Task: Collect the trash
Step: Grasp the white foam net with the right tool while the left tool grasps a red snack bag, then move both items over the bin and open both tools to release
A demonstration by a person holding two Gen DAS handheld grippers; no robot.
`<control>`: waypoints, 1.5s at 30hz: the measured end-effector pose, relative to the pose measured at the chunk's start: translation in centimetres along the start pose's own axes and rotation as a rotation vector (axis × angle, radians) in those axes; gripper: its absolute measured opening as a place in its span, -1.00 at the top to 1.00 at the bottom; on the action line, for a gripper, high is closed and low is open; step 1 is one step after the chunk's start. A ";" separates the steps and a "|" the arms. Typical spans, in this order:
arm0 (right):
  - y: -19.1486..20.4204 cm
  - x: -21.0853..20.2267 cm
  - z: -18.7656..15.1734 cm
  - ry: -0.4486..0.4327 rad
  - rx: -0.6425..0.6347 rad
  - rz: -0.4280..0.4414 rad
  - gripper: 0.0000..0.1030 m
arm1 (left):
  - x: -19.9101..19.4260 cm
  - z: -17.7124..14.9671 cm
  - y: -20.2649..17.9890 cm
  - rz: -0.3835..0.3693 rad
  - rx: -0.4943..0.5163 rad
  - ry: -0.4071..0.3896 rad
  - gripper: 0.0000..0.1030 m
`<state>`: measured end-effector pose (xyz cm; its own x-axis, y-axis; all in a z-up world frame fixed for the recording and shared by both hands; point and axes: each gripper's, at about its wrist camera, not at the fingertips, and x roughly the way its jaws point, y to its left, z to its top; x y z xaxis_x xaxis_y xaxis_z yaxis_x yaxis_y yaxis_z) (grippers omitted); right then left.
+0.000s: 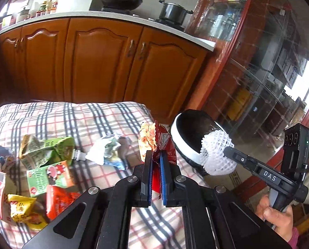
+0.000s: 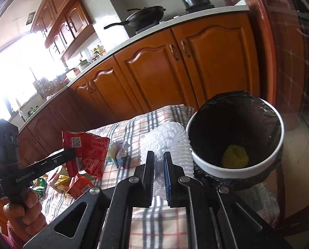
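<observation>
My left gripper (image 1: 154, 157) is shut on a red snack wrapper (image 1: 163, 143) and holds it above the checked cloth, left of the bin; the wrapper also shows in the right wrist view (image 2: 86, 151). My right gripper (image 2: 159, 157) is shut on a white foam fruit net (image 2: 167, 139), held just left of the bin's rim; the net also shows in the left wrist view (image 1: 216, 151). The bin (image 2: 206, 164) is white-rimmed with a black liner and has a yellow piece (image 2: 235, 155) at the bottom.
More trash lies on the checked cloth (image 1: 71, 114): a crumpled paper (image 1: 106, 149), green cartons (image 1: 48, 151), red and yellow wrappers (image 1: 21, 207). Wooden kitchen cabinets (image 1: 100, 62) stand behind, and a glass shelf unit (image 1: 258, 83) is on the right.
</observation>
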<state>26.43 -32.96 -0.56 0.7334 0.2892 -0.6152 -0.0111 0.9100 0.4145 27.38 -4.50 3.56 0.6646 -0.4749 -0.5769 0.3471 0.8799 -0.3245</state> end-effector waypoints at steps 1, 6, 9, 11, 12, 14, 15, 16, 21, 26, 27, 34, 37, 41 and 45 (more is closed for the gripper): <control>-0.4 -0.2 0.1 -0.003 0.005 -0.005 0.84 | 0.3 0.3 -0.4 -0.004 0.005 0.003 0.91; -2.0 -1.0 0.4 -0.019 0.026 -0.030 0.84 | 2.1 1.1 -2.8 -0.021 0.037 0.013 0.91; -2.9 -1.3 0.8 -0.031 0.034 -0.045 0.84 | 3.3 1.9 -4.0 -0.035 0.057 0.017 0.91; -3.5 -1.4 1.2 -0.040 0.040 -0.056 0.84 | 4.1 2.3 -4.6 -0.044 0.071 0.022 0.91; -3.9 -1.5 1.3 -0.043 0.044 -0.061 0.84 | 4.6 2.6 -4.9 -0.050 0.079 0.024 0.91; -4.6 -1.5 1.7 -0.051 0.053 -0.071 0.84 | 5.6 3.0 -5.5 -0.056 0.091 0.029 0.91; -5.0 -1.4 2.0 -0.054 0.057 -0.078 0.84 | 6.1 3.3 -5.9 -0.060 0.100 0.031 0.91; -5.4 -1.4 2.2 -0.058 0.061 -0.084 0.84 | 6.6 3.6 -6.3 -0.061 0.104 0.031 0.91; -7.4 -1.4 3.2 -0.067 0.076 -0.106 0.83 | 9.2 5.1 -7.7 -0.069 0.133 0.040 0.91; -8.9 -0.7 4.1 -0.063 0.089 -0.123 0.83 | 12.6 6.4 -9.1 -0.079 0.153 0.069 0.91; -9.1 -0.5 4.2 -0.058 0.094 -0.127 0.83 | 13.5 6.6 -9.3 -0.079 0.157 0.075 0.91; -10.6 1.5 5.3 -0.023 0.094 -0.143 0.83 | 18.2 7.9 -10.6 -0.078 0.171 0.124 0.91; -11.2 2.3 5.3 -0.009 0.093 -0.153 0.83 | 20.1 8.1 -11.0 -0.066 0.173 0.146 0.91; -12.1 3.2 5.2 0.012 0.104 -0.158 0.83 | 21.8 7.9 -11.1 -0.058 0.167 0.171 0.90; -12.8 3.7 5.0 0.025 0.113 -0.164 0.83 | 23.0 7.6 -10.9 -0.055 0.162 0.190 0.89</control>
<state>32.70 -45.03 -4.82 0.7019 0.1484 -0.6966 0.1843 0.9068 0.3790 43.86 -24.90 -0.46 0.5103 -0.5033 -0.6973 0.4912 0.8362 -0.2440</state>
